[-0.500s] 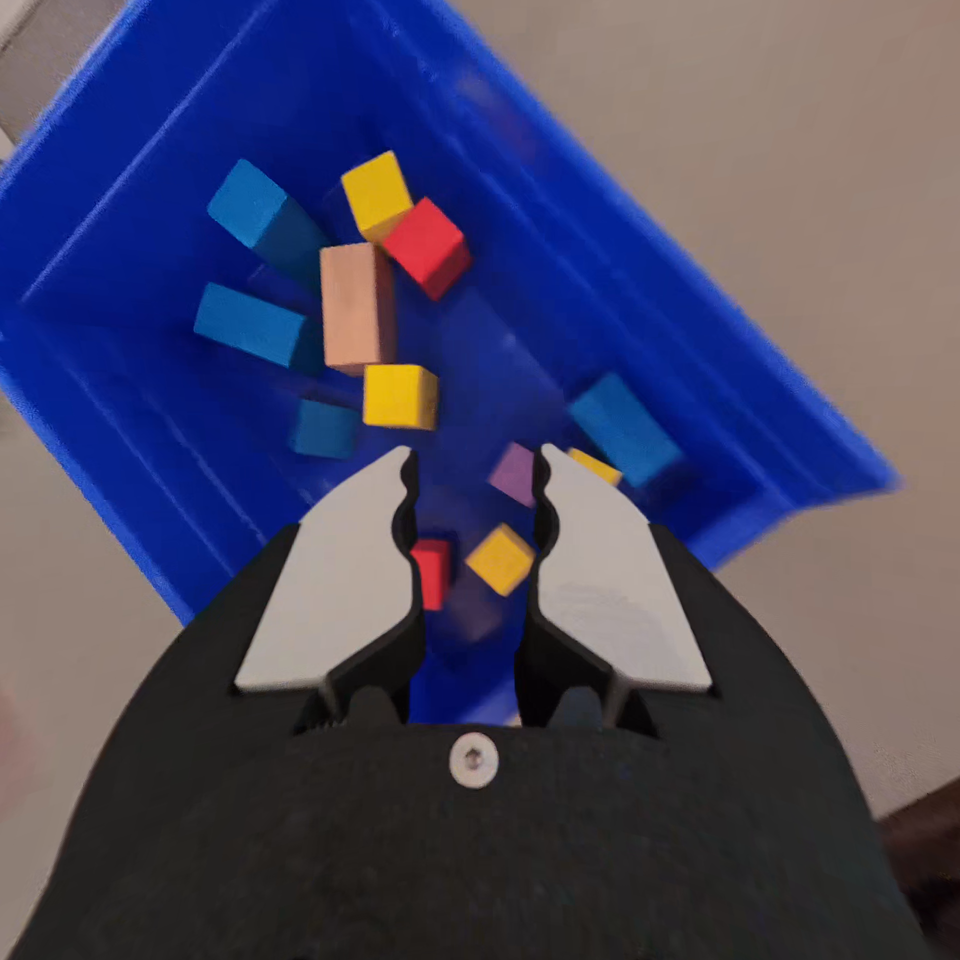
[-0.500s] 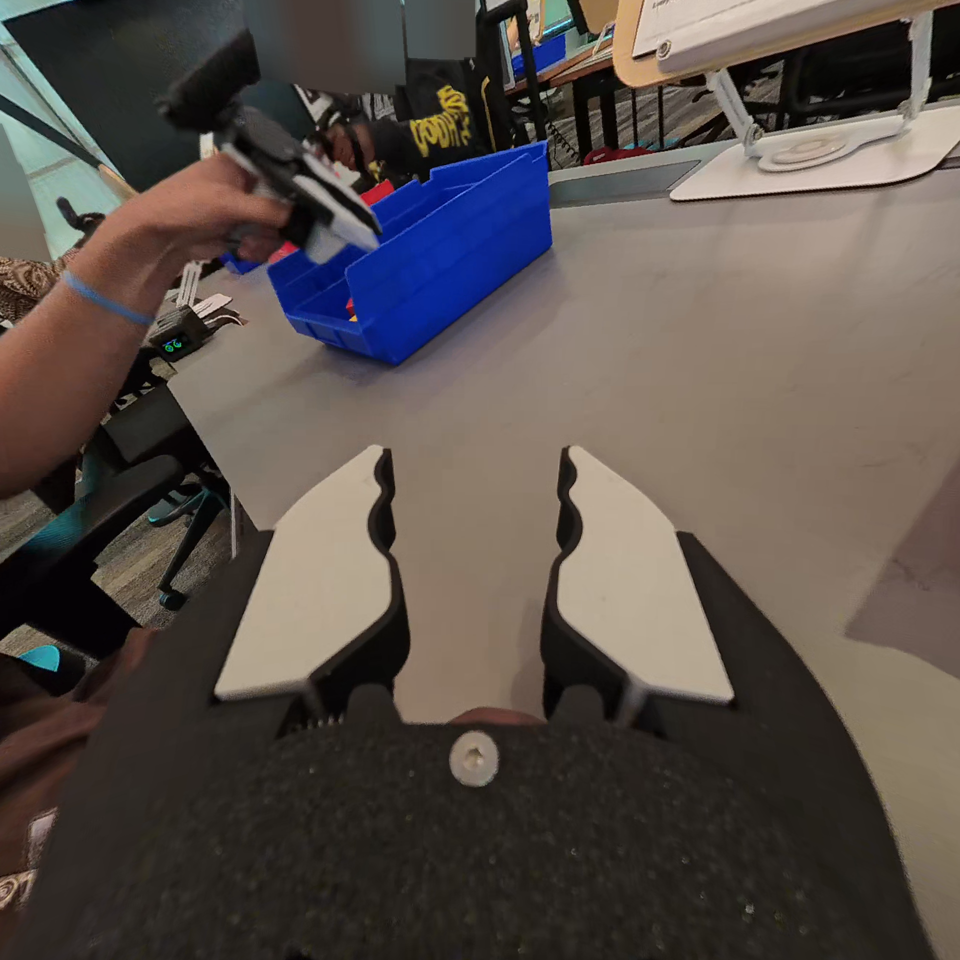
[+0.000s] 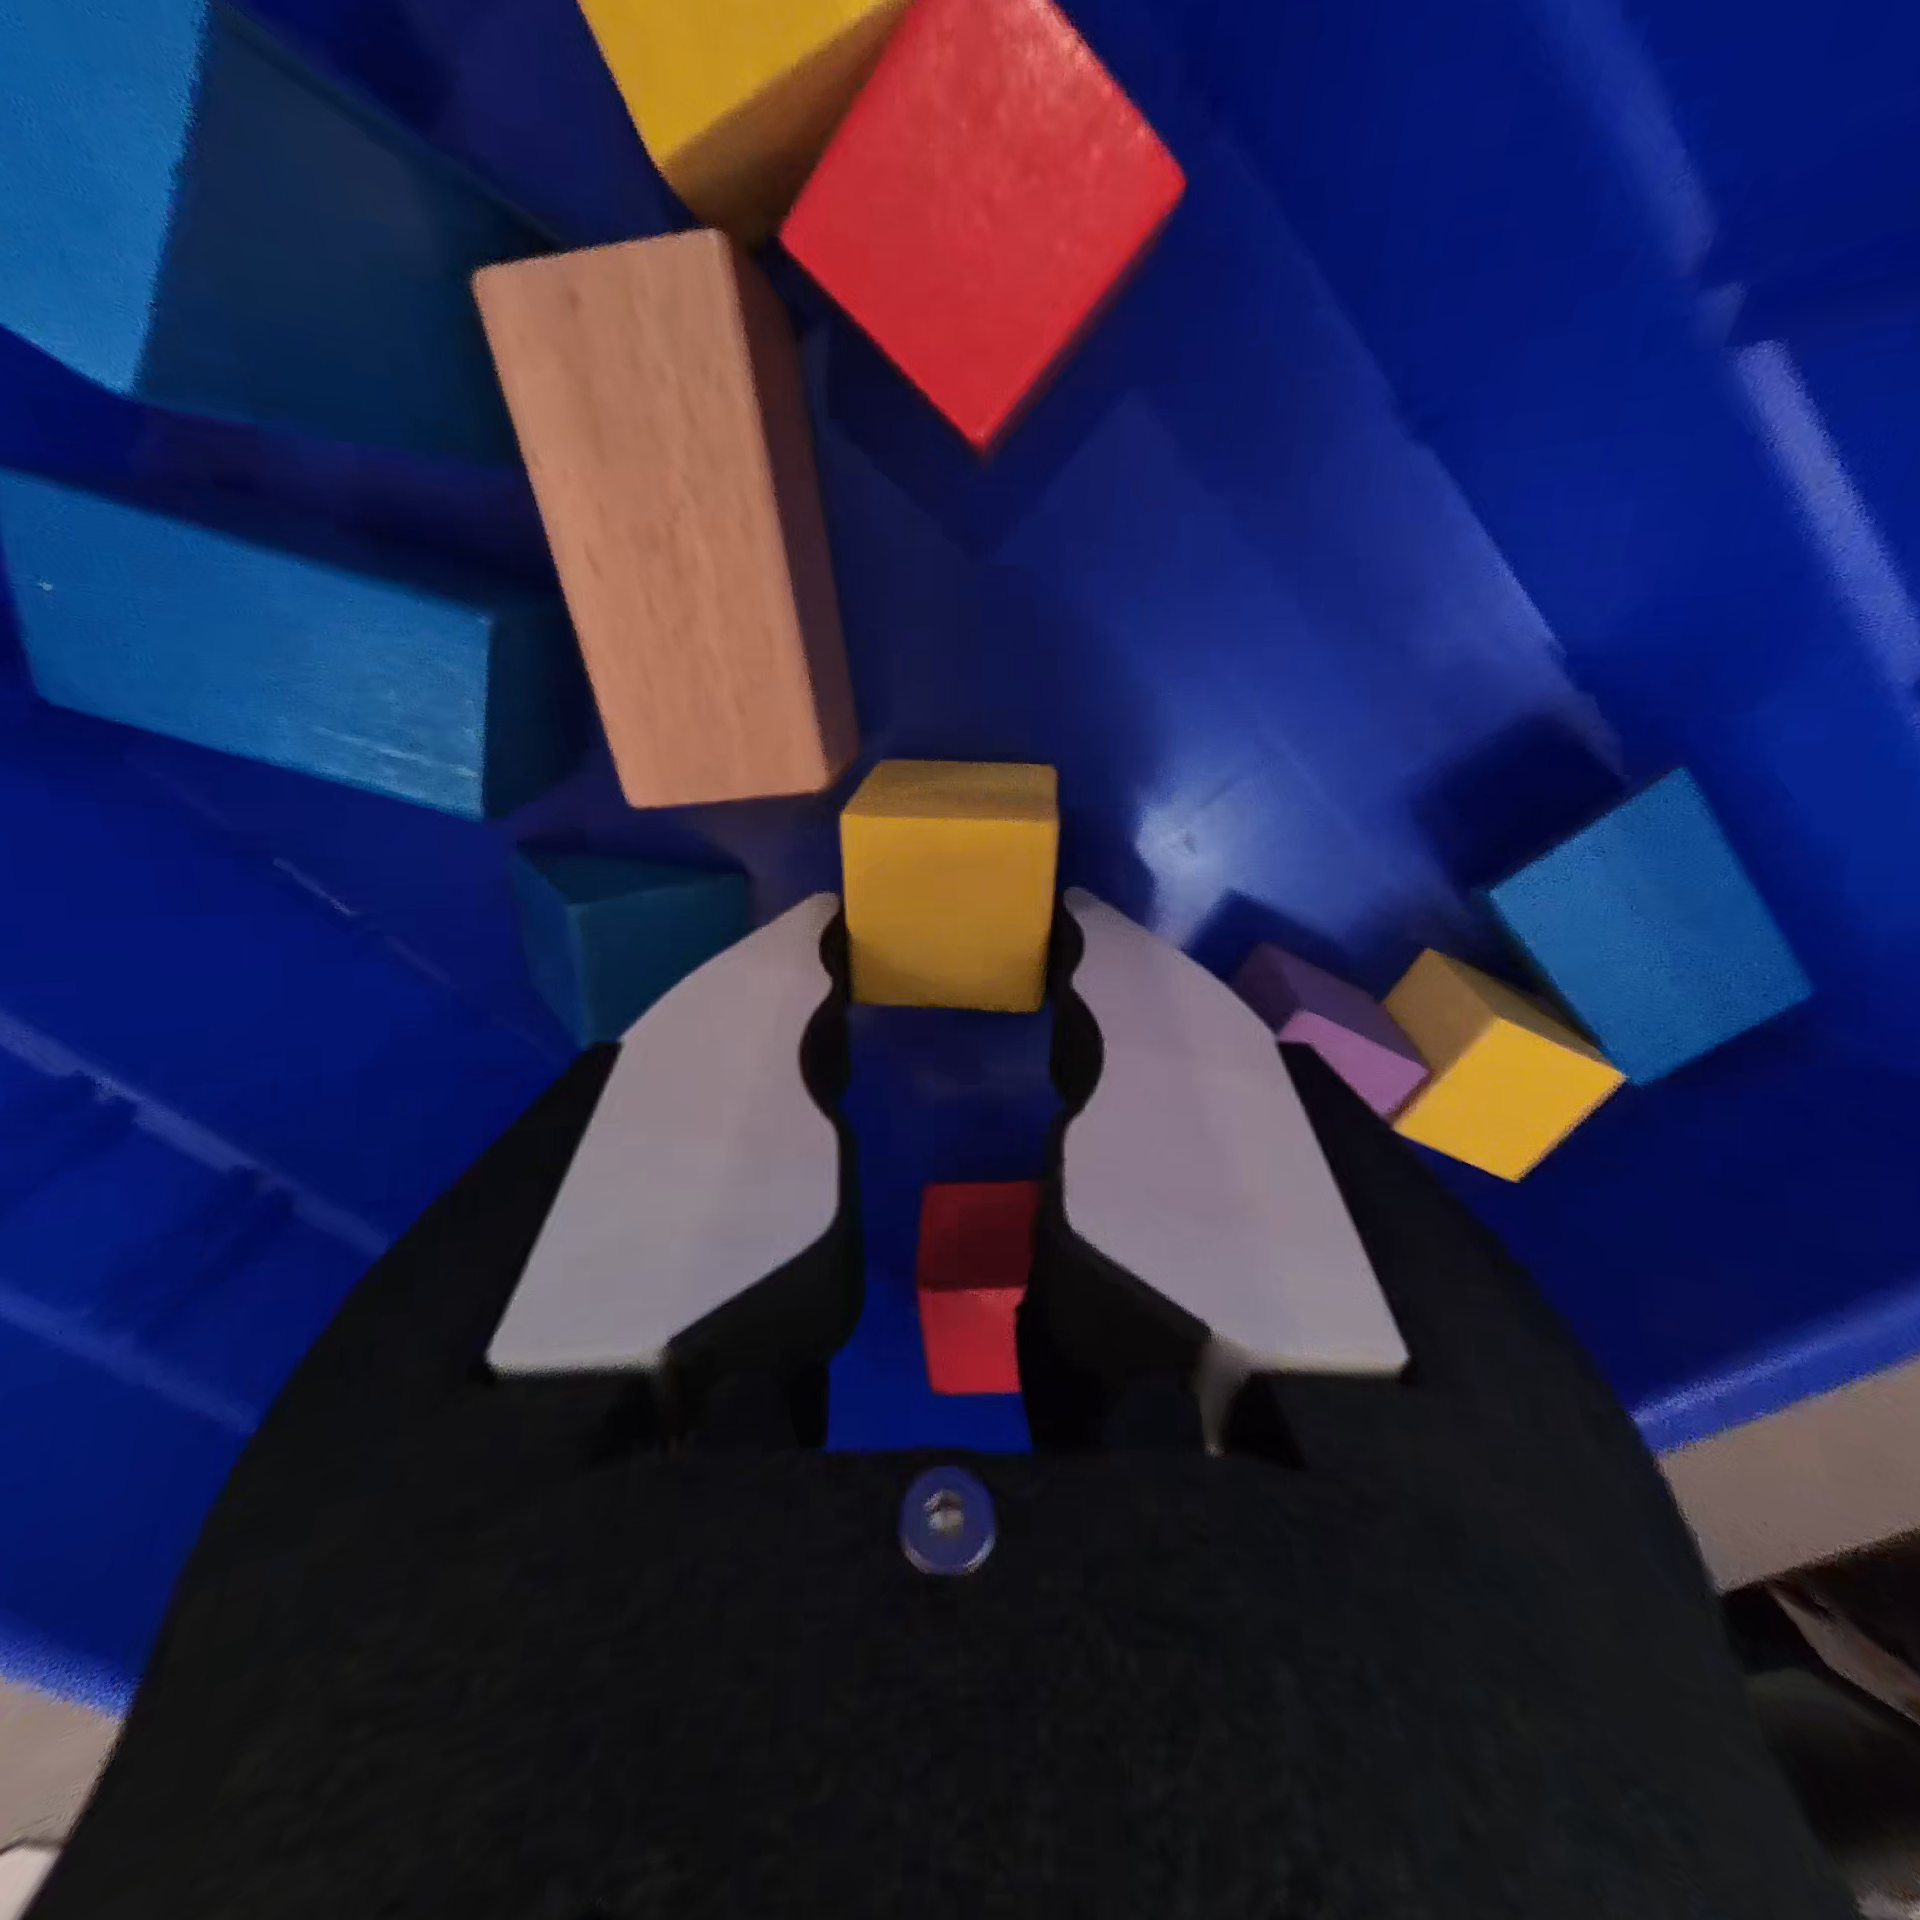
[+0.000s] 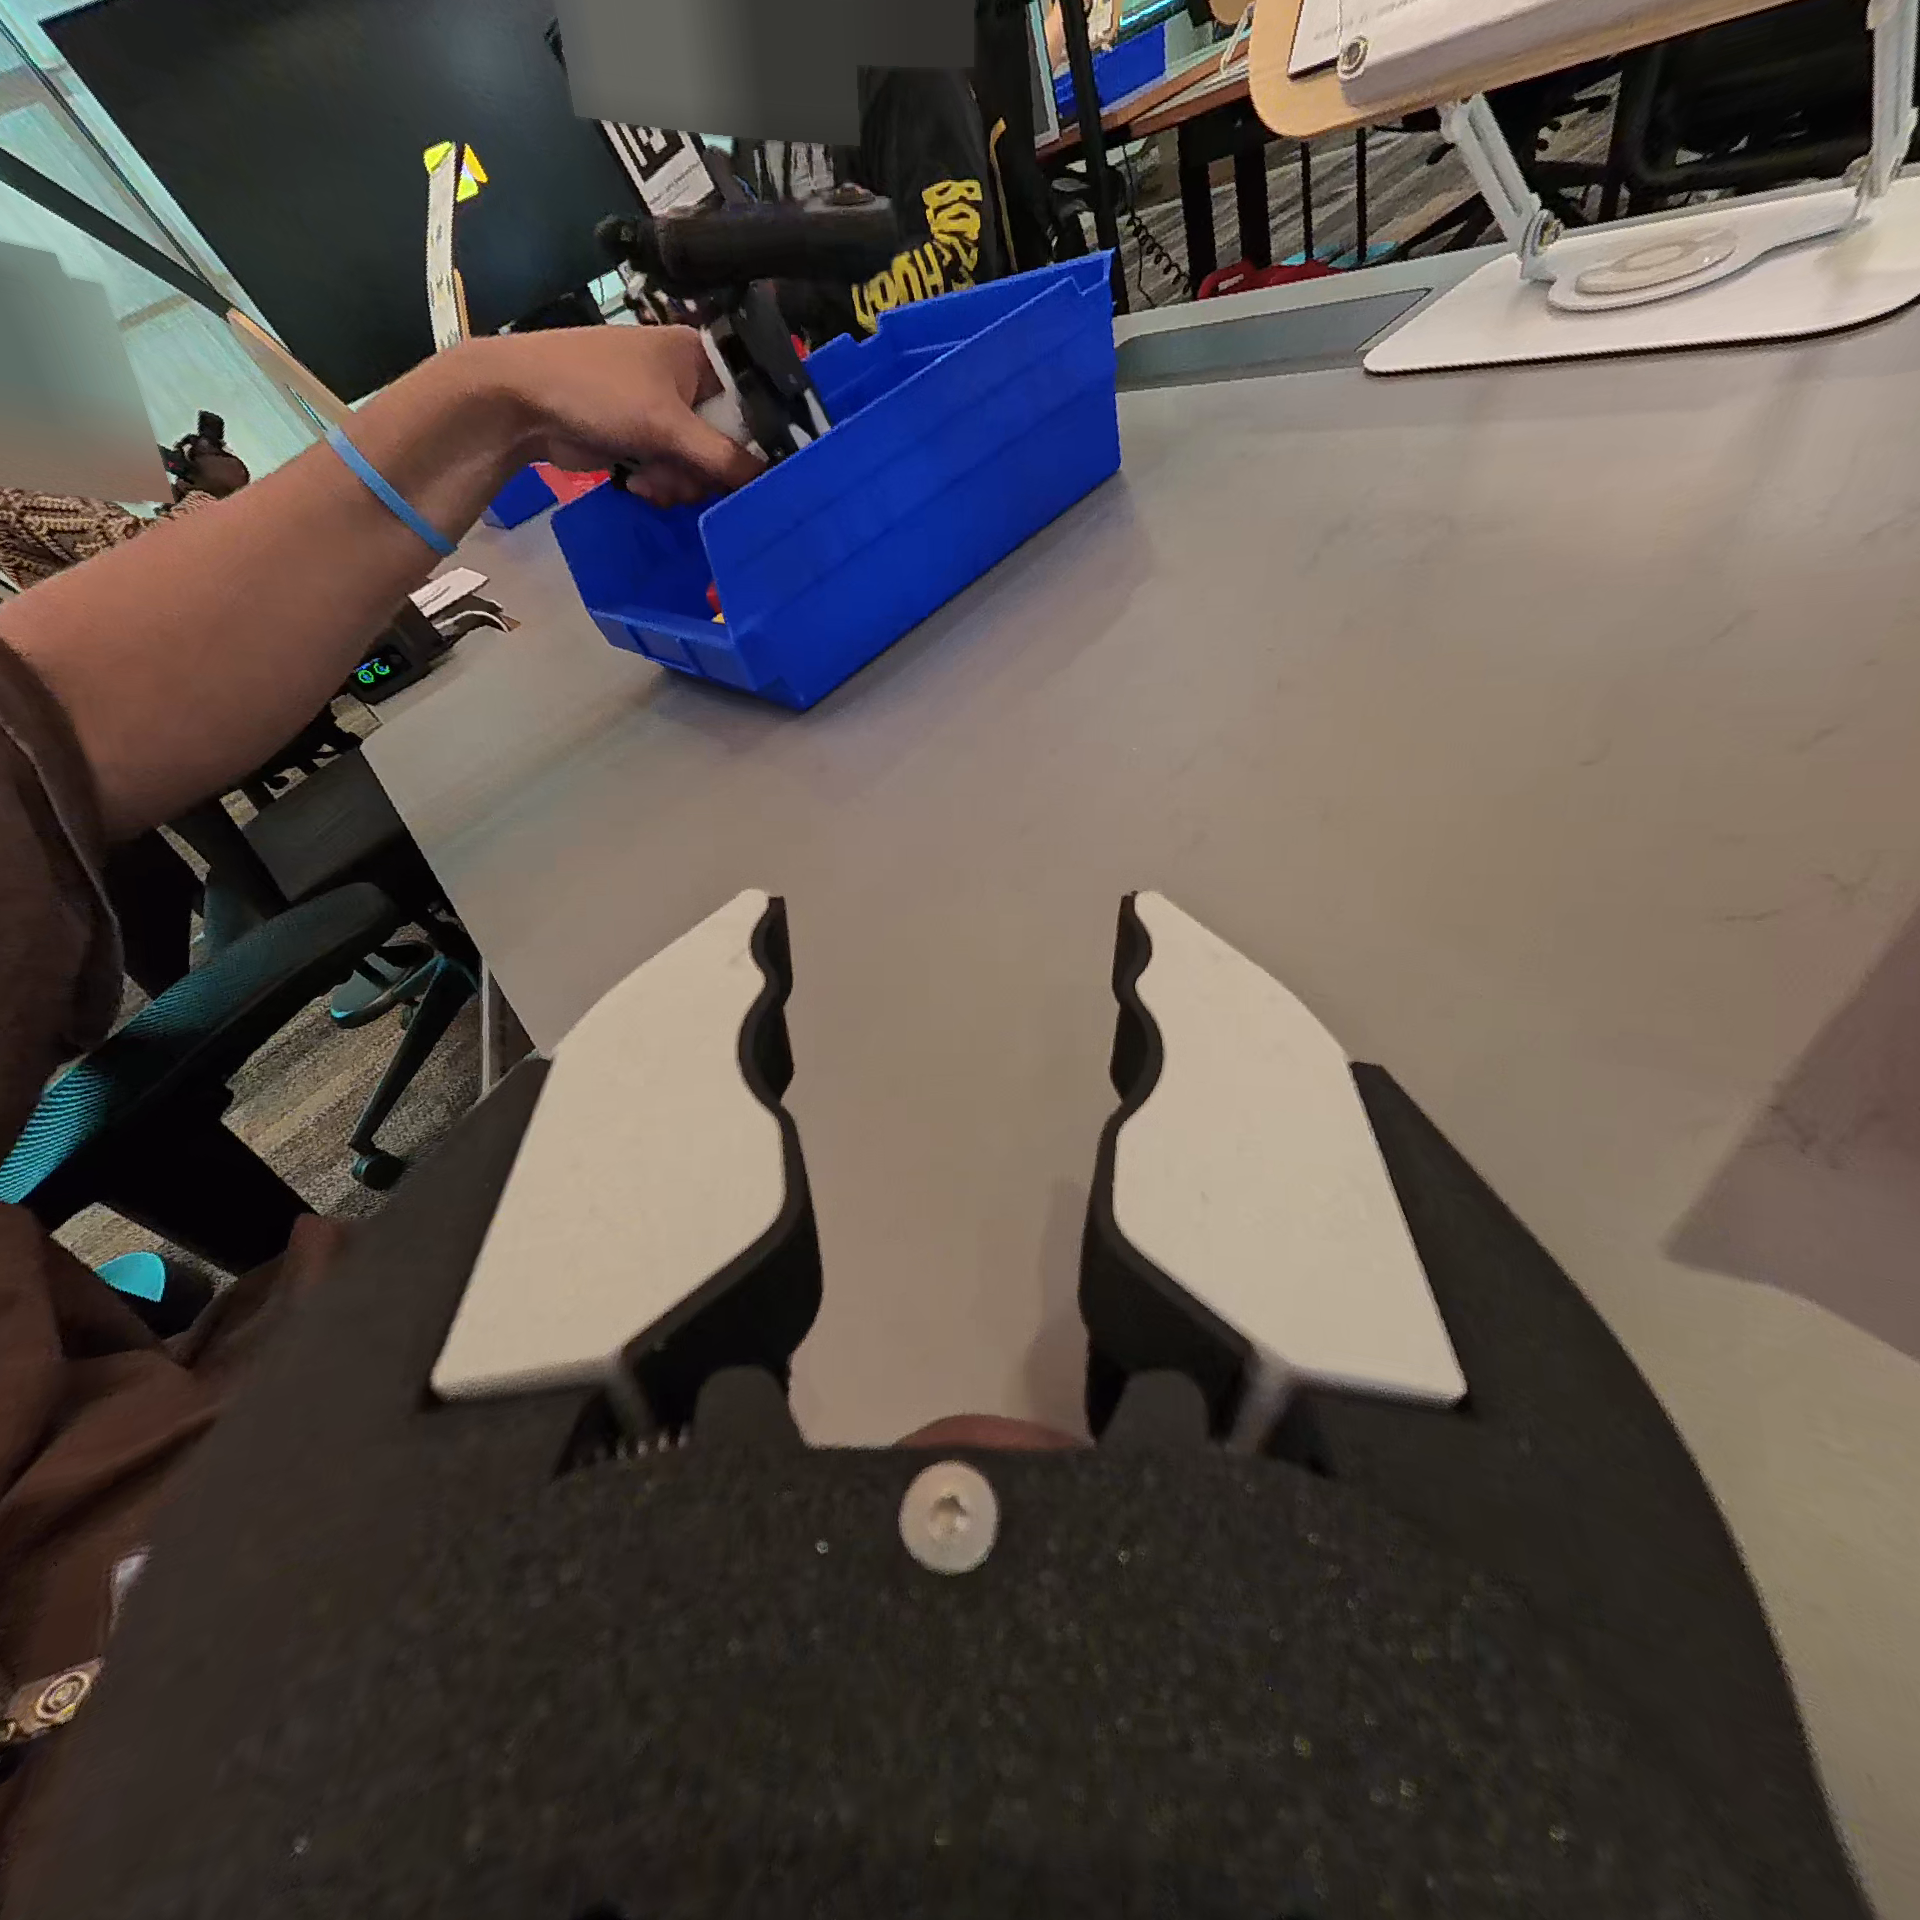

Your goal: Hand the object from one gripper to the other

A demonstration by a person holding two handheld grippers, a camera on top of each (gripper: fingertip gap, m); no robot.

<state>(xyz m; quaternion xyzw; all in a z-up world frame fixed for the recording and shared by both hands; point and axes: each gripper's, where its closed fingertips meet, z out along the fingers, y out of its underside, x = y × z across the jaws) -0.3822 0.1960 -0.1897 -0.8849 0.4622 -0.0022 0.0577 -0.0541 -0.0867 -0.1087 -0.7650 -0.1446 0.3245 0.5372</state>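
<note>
My left gripper (image 3: 951, 899) is down inside the blue bin (image 3: 1351, 623). Its fingertips press both sides of a small yellow cube (image 3: 945, 883) that sits on the bin floor. In the right wrist view the left gripper (image 4: 769, 405), held by a hand, dips into the bin (image 4: 914, 520) at the table's far left. My right gripper (image 4: 951, 904) is open and empty, low over the grey table (image 4: 1351, 727), well short of the bin.
Around the yellow cube lie a plain wooden block (image 3: 665, 520), a large red cube (image 3: 982, 208), several blue blocks (image 3: 260, 665), a purple block (image 3: 1340, 1029), another yellow cube (image 3: 1496, 1070) and a small red block (image 3: 971, 1288). A white stand (image 4: 1662, 281) sits at the table's far right.
The left gripper has dropped from above the bin down into it, and its jaws have narrowed onto the yellow cube. The right gripper has barely moved.
</note>
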